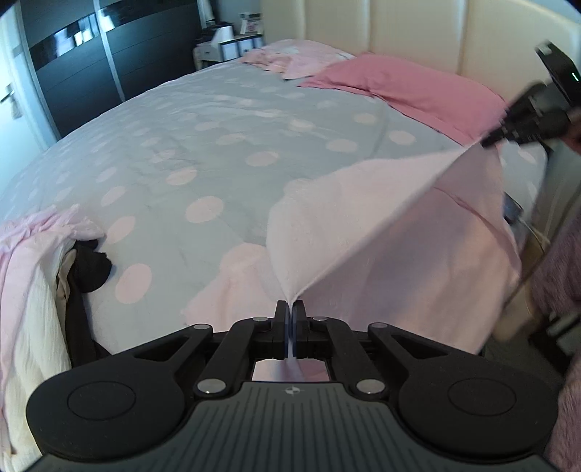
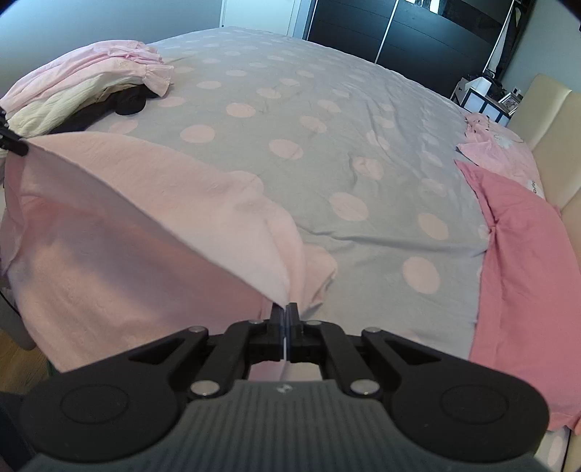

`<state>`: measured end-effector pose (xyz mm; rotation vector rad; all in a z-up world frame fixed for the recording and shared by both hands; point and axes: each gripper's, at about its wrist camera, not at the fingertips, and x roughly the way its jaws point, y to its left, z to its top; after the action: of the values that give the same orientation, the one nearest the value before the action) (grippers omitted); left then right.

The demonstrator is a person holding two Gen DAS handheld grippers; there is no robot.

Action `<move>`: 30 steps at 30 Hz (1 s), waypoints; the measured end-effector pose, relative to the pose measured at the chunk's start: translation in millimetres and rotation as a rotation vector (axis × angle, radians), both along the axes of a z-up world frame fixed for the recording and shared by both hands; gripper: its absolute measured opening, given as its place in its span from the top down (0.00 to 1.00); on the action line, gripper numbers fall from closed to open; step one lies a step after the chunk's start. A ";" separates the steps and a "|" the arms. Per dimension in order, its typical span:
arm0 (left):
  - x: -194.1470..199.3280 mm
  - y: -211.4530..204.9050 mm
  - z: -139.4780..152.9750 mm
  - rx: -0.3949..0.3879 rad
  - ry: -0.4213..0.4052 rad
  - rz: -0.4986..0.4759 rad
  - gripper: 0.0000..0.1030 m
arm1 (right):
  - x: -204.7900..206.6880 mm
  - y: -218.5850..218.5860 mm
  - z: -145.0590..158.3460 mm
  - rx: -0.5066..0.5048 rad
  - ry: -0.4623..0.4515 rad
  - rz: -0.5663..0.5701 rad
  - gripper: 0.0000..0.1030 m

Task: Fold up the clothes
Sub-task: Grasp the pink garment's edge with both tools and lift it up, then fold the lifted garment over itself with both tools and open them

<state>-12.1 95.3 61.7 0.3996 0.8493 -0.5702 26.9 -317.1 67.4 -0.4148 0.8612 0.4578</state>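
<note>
I hold a pale pink cloth [image 1: 381, 225] by two spots on its edge. My left gripper [image 1: 290, 308] is pinched tight on one spot, and a bit of the pink cloth shows between its fingers. My right gripper [image 2: 285, 310] is pinched tight on the other spot in the same way. The edge between them is pulled into a straight line up in the air. The rest of the cloth hangs down from that line and lies on the near part of the bed [image 1: 203, 145], and some of it drapes over the bed's side.

In the left view I see my right gripper far off on the right, blurry, with the cloth's corner at its tip. In the right view the left gripper's tip shows at the far left edge, holding the other corner.

The bed has a grey cover with big pink dots. Near one side sits a pile of clothes [image 2: 90, 94]: pink ones on top, a cream one under them, and something black beside them. Near the cream headboard [image 1: 417, 32] lies a darker pink cloth [image 2: 523, 261], spread flat. Past it are more light pink clothes [image 2: 497, 145]. A dark wardrobe [image 1: 109, 54] stands behind the bed. A fuzzy purple sleeve [image 1: 561, 272] shows at the right edge of the left view.
</note>
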 end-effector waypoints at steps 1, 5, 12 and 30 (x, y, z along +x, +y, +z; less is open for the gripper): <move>-9.4 -5.3 -0.4 0.023 -0.002 -0.038 1.00 | -3.8 -4.2 4.3 -0.001 0.004 0.003 0.99; -37.5 -25.5 -11.4 0.092 0.025 -0.162 1.00 | -21.0 -13.9 14.0 -0.036 0.034 0.025 0.99; -55.0 -43.6 -41.7 0.110 0.132 -0.291 1.00 | -48.5 -20.2 -21.4 -0.188 0.216 0.107 0.99; -35.2 -40.3 -61.2 0.130 0.195 -0.241 0.63 | -67.1 -9.1 -100.4 -0.280 0.427 0.210 0.93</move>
<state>-47.3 55.0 0.5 0.5771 1.0360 -0.7884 -40.2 -326.3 -33.0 -0.6831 1.3103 0.6352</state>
